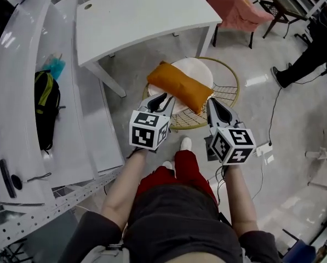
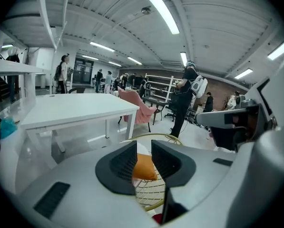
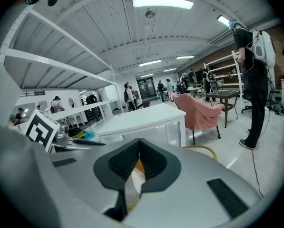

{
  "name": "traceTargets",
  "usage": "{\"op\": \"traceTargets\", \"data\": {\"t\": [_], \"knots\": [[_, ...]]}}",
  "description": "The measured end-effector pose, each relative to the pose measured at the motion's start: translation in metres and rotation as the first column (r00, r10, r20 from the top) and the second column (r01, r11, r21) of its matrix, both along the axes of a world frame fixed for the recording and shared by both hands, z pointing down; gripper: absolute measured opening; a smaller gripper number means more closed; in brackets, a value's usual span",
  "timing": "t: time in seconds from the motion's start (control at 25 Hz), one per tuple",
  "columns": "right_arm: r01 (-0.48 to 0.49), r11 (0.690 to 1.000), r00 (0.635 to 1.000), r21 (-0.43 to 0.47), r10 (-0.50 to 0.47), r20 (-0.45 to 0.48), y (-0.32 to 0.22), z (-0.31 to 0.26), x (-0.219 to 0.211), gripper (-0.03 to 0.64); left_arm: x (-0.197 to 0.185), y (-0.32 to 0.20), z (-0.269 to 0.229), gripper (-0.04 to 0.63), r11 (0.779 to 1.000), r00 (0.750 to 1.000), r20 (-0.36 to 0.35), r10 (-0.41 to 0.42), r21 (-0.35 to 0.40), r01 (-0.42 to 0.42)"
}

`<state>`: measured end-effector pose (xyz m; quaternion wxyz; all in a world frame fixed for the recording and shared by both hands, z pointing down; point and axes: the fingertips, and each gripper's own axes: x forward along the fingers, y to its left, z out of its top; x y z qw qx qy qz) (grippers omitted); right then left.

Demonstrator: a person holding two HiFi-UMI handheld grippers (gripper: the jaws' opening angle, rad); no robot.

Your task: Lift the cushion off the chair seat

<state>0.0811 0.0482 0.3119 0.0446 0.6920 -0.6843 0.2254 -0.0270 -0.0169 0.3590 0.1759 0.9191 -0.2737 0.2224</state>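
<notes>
An orange cushion (image 1: 179, 85) lies slantwise on the white round seat (image 1: 199, 69) of a gold wire chair (image 1: 233, 76). My left gripper (image 1: 162, 99) hovers at the cushion's near left end. Its jaws stand a little apart with nothing between them. In the left gripper view the cushion (image 2: 144, 167) shows through the gap of that gripper (image 2: 143, 144), still ahead of the tips. My right gripper (image 1: 211, 101) hangs by the cushion's near right end with its tips touching. A sliver of the cushion (image 3: 139, 166) shows behind the jaws of the right gripper (image 3: 139, 141).
A white table (image 1: 141, 10) stands just behind the chair, and a pink armchair (image 1: 234, 4) beyond it. A black and yellow backpack (image 1: 45, 106) lies on white shelving at the left. A person (image 1: 311, 48) stands at the right. A cable and socket strip (image 1: 264, 147) lie on the floor.
</notes>
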Motion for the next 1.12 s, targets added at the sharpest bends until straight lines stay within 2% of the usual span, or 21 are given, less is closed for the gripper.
{"op": "traceTargets", "data": {"t": [0.32, 0.56, 0.72, 0.92, 1.12], "knots": [[0.066, 0.998, 0.998, -0.018, -0.066, 0.005, -0.056, 0.009, 0.052, 0.018, 0.036, -0.042, 0.029, 0.184, 0.994, 0.994, 0.078, -0.081, -0.072, 0.087], [0.135, 0.990, 0.991, -0.046, -0.134, 0.015, -0.086, 0.022, 0.086, 0.018, 0.062, -0.058, 0.056, 0.236, 0.974, 0.984, 0.116, -0.139, -0.162, 0.157], [0.185, 0.981, 0.983, -0.061, -0.184, 0.025, -0.105, 0.033, 0.093, 0.018, 0.068, -0.068, 0.071, 0.252, 0.948, 0.970, 0.113, -0.214, -0.217, 0.235], [0.241, 0.966, 0.970, -0.091, -0.238, 0.043, -0.126, 0.055, 0.094, 0.018, 0.070, -0.080, 0.096, 0.268, 0.918, 0.946, 0.158, -0.283, -0.242, 0.315], [0.274, 0.954, 0.962, -0.118, -0.270, 0.048, -0.148, 0.077, 0.093, 0.018, 0.067, -0.098, 0.128, 0.273, 0.864, 0.917, 0.188, -0.353, -0.310, 0.396]]}}
